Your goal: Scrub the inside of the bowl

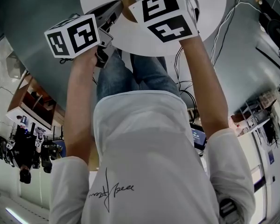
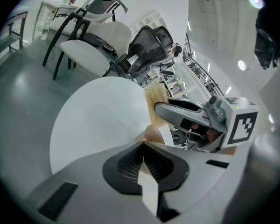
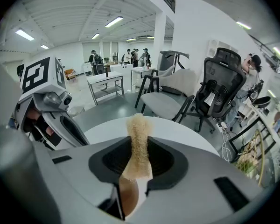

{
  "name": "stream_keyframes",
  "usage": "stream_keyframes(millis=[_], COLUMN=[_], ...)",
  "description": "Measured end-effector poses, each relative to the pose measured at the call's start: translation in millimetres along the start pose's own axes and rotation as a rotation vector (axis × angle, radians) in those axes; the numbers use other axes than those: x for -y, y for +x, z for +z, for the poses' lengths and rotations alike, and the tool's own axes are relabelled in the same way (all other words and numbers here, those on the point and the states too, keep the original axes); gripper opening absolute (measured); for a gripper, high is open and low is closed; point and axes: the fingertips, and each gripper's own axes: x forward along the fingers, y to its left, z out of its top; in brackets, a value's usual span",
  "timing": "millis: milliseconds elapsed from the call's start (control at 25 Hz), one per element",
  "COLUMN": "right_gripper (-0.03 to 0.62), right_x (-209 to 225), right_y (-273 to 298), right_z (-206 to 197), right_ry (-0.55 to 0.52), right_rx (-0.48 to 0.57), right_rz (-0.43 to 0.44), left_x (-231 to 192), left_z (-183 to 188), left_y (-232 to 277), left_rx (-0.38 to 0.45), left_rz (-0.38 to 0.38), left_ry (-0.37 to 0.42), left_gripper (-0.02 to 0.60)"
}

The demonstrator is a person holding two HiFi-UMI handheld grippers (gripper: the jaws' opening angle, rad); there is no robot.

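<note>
A person stands over a round white tabletop (image 2: 98, 120) with a gripper in each hand, both angled downward.

The left gripper (image 2: 143, 146) has its fingers (image 2: 126, 164) closed on a thin white wall that runs straight back between them. I take this to be the side of the bowl (image 2: 155, 133), whose brown curve shows just past the fingertips. The bowl seems to be pinched this way to steady it against the rubbing.

The right gripper (image 3: 136, 148) has its fingers clamped on the lower end of a tan, fibrous scrubber (image 3: 139, 134). The scrubber's long axis follows the line of those fingers. Its free, bristly end sticks out well beyond the fingertips, away from the hand, so the working end can reach in first.

A sliver of the bowl's brown inside shows under the right fingers, close to their base and touching the scrubber's gripped end. From the left fingers, the scrubber sits ahead and slightly right, just beyond the bowl. How the bowl's opening is tilted I cannot tell.
</note>
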Motion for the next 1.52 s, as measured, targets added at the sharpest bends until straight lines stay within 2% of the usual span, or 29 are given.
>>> stream_keyframes(millis=[760,1160,1280,1520], right_gripper=[0.118,0.118,0.118,0.118], right_x=[16.5,20.3,22.7,23.2], right_y=[-8.6,-20.0,-24.4,-31.7], right_z=[-0.5,1.2,2.4,1.4], right_ry=[0.138,0.147,0.150,0.161], right_rx=[0.058,0.071,0.077,0.081], right_rz=[-0.012,-0.030,-0.036,-0.043], left_x=[4.4,2.9,3.9,4.5], left_z=[5.3,9.9,11.7,12.9], left_y=[-4.6,-6.8,-7.6,-9.2], left_rx=[0.016,0.044,0.050,0.061], left_rz=[0.008,0.020,0.019,0.018], left_ry=[0.009,0.014,0.016,0.012], left_gripper=[0.011,0.016,0.082,0.119])
